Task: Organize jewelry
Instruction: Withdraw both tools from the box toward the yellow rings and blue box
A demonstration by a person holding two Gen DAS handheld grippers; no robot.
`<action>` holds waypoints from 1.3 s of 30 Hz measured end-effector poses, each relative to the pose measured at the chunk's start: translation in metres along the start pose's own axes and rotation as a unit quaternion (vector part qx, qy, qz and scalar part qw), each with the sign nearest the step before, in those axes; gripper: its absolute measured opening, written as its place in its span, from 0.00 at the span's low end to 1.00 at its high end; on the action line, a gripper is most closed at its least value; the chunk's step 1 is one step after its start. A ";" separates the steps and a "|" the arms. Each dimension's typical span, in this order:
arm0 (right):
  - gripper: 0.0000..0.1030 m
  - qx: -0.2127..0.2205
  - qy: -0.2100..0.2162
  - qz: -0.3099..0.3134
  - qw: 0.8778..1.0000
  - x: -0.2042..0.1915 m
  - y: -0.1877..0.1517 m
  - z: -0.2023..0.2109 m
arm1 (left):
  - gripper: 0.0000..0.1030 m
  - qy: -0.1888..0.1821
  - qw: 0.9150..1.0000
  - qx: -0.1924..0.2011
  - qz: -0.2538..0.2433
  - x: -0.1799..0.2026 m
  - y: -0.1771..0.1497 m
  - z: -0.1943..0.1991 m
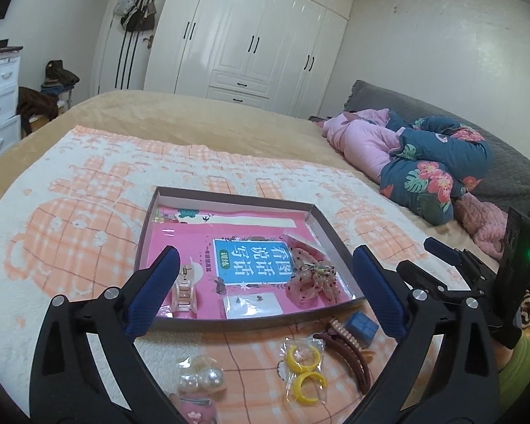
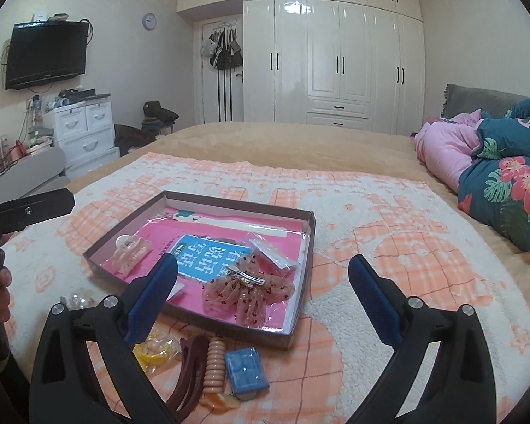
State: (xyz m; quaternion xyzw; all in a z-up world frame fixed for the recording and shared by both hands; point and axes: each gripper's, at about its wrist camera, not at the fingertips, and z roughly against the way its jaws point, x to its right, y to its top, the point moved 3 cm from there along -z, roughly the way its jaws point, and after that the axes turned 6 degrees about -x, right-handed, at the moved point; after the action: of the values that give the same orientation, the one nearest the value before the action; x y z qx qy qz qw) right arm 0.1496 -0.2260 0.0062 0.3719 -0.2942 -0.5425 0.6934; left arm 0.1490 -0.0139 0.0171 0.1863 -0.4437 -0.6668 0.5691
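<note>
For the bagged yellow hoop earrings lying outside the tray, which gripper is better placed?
Left, probably: the yellow hoop earrings lie between the open left gripper jaws; the right gripper sees them partly hidden, off-centre.

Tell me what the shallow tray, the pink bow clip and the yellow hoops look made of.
Shallow tray: likely cardboard, with thin, matte brown walls.
Pink bow clip: sheer gauzy fabric with dark dots, on a shiny metal clip.
Yellow hoops: apparently glossy plastic or resin, sealed in a clear crinkly bag.

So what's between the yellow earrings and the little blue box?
A dark brown hair clip lies between the bagged yellow earrings and the blue box, with a peach clip beside it. The left wrist view shows it best.
</note>
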 end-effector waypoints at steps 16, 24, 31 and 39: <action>0.92 0.005 0.008 0.018 1.000 -0.004 -0.014 0.030 | 0.87 0.001 1.000 -0.009 -0.012 0.009 -0.022 0.016; 0.92 0.006 0.009 0.021 1.000 -0.004 -0.021 0.036 | 0.87 0.010 1.000 -0.005 -0.018 0.012 -0.029 0.022; 0.92 0.005 0.011 0.030 0.999 -0.004 -0.033 0.043 | 0.87 0.013 1.000 -0.005 -0.024 0.016 -0.039 0.026; 0.92 -0.006 0.013 0.031 0.999 -0.003 -0.045 0.043 | 0.87 0.022 0.999 -0.017 -0.037 0.021 -0.056 0.023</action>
State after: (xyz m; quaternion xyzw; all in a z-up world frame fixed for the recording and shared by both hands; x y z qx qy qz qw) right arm 0.0899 -0.2378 -0.0077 0.3653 -0.2928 -0.5179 0.7160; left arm 0.0925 -0.0271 -0.0102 0.2077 -0.4129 -0.6907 0.5562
